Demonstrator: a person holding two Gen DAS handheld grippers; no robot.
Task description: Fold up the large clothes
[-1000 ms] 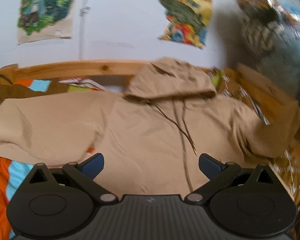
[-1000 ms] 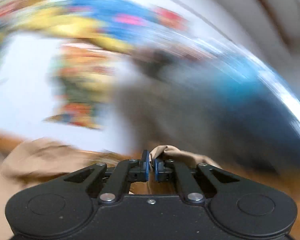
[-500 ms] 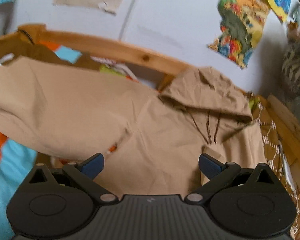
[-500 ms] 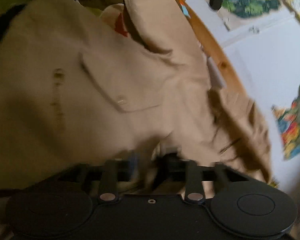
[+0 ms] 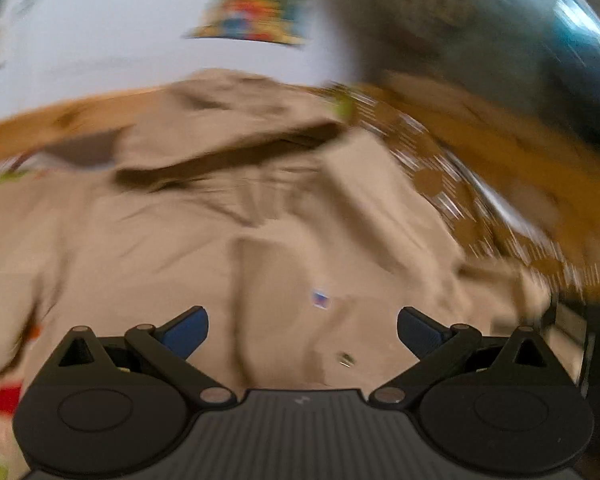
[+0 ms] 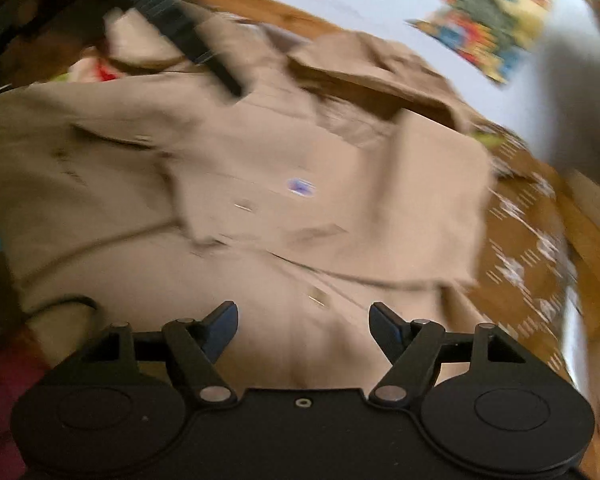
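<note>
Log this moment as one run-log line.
task: fold large clothes | left gripper: open, empty | right gripper: open, empty | hoodie: on bed, one side folded inward | views: motion-blurred

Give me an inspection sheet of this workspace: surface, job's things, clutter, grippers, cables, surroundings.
Surface: bed with brown patterned cover; wooden frame.
Job's things: tan hoodie spread out, one side panel folded over the body, hood toward the wall.
Clutter: colourful fabric beyond the hoodie, blurred.
Grippers: left gripper open, empty; right gripper open, empty; both over the hoodie.
Cables: nothing seen.
Surroundings: white wall, colourful poster.
</note>
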